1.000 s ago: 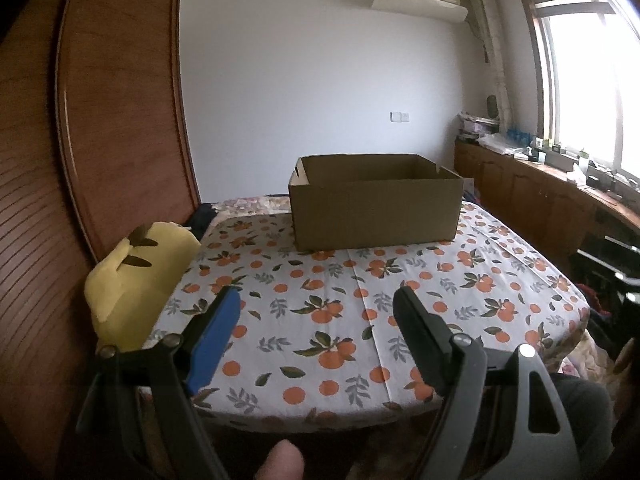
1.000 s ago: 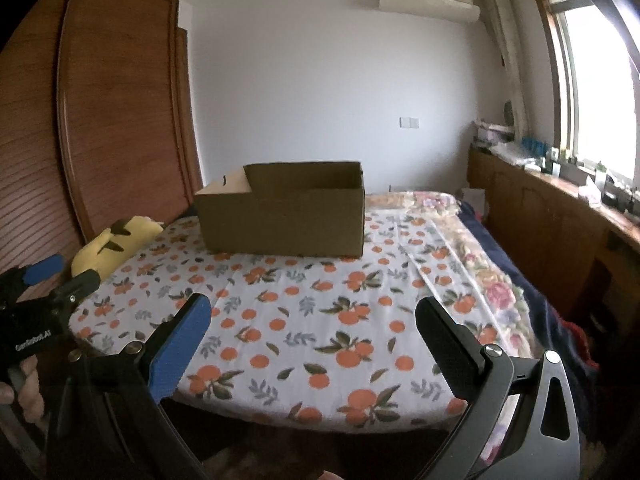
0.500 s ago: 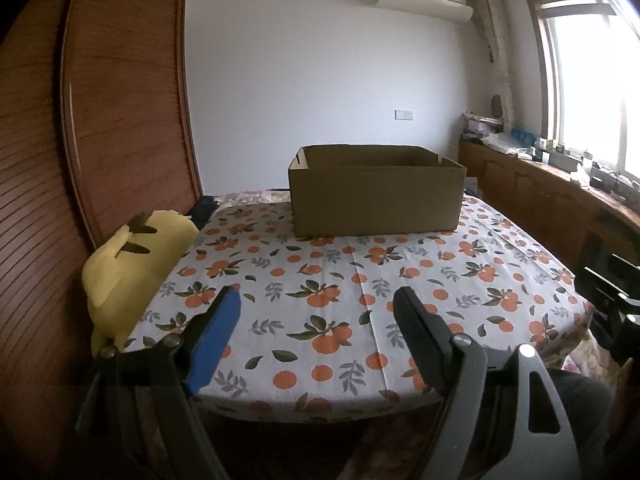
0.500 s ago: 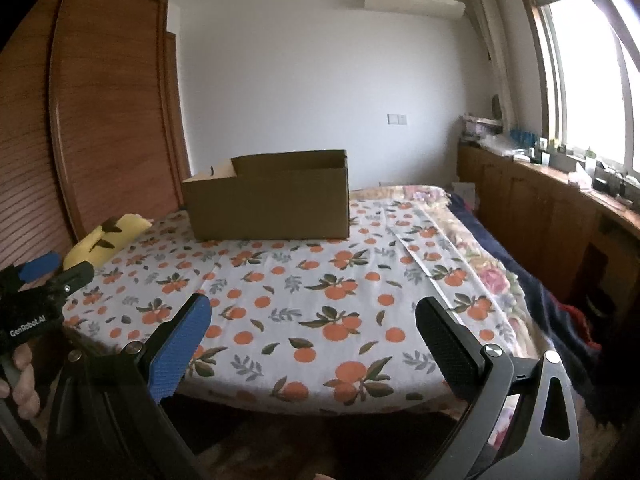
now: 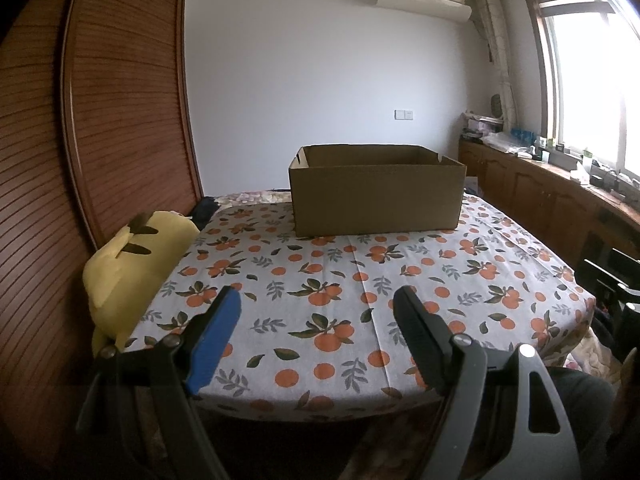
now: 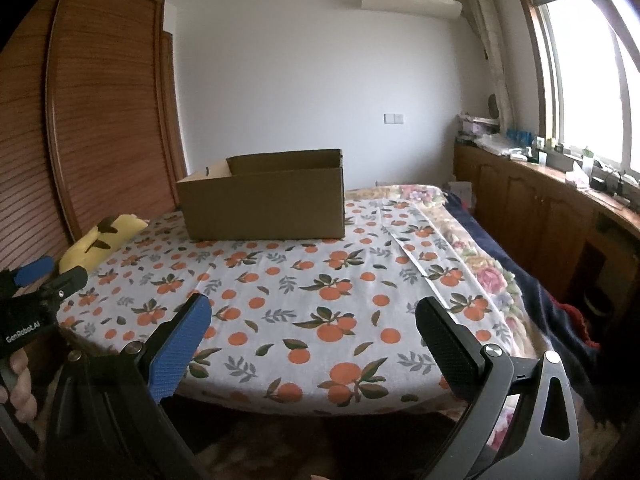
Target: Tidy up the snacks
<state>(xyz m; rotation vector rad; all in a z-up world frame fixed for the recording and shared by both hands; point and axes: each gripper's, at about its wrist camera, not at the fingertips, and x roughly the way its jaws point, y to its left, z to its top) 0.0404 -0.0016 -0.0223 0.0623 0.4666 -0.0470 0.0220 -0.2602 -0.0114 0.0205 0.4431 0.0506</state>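
Note:
An open brown cardboard box [image 5: 376, 196] stands at the far side of a surface covered by a white cloth printed with oranges [image 5: 340, 280]; it also shows in the right wrist view [image 6: 264, 204]. Its inside is hidden from here. No snacks are visible. My left gripper [image 5: 316, 316] is open and empty, held before the near edge of the cloth. It also shows at the left edge of the right wrist view [image 6: 44, 280]. My right gripper [image 6: 312, 324] is open and empty, also at the near edge.
A yellow plush toy [image 5: 132, 272] lies at the cloth's left edge against a wooden slatted panel [image 5: 120, 120]. A wooden counter with clutter [image 6: 560, 200] runs under the window on the right. A floral and dark blanket [image 6: 500, 264] lies to the right of the cloth.
Both grippers dropped lower half a second ago and have risen a little since, so the box top shows slightly more. Both stay open and empty.

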